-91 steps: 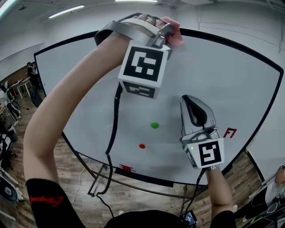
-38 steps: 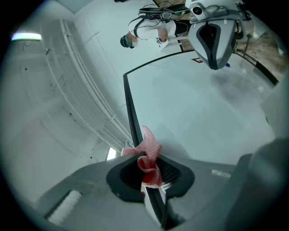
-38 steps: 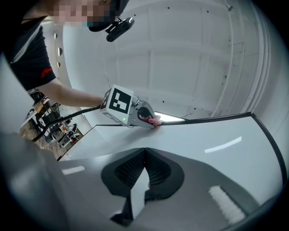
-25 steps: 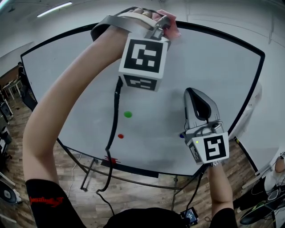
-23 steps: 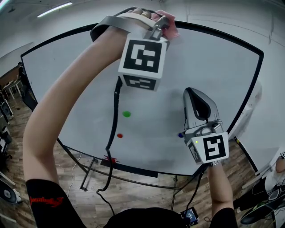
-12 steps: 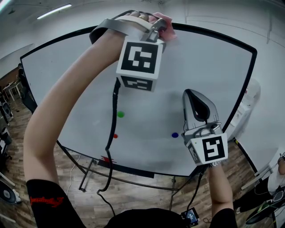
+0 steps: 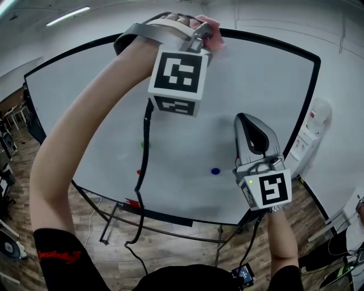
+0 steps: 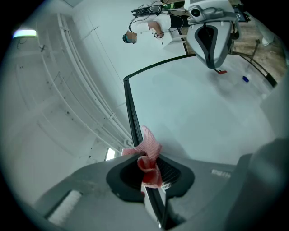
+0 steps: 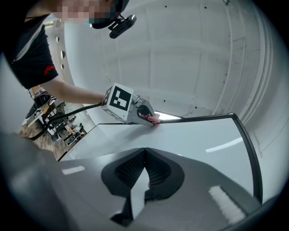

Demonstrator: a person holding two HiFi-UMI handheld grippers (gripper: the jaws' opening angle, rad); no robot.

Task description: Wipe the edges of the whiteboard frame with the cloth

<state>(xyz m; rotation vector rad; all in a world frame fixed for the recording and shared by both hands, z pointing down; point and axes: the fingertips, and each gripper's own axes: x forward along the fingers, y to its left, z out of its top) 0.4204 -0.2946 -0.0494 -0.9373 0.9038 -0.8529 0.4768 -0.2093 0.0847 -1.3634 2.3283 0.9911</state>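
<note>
White walls (image 7: 341, 51), wood-plank floor (image 7: 182, 254) (ceiling strip light (image 7: 66, 16) lit).

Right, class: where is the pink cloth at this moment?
The pink cloth is at top centre of the head view, pinched in the left claw against the top edge of the black whiteboard frame.
</note>
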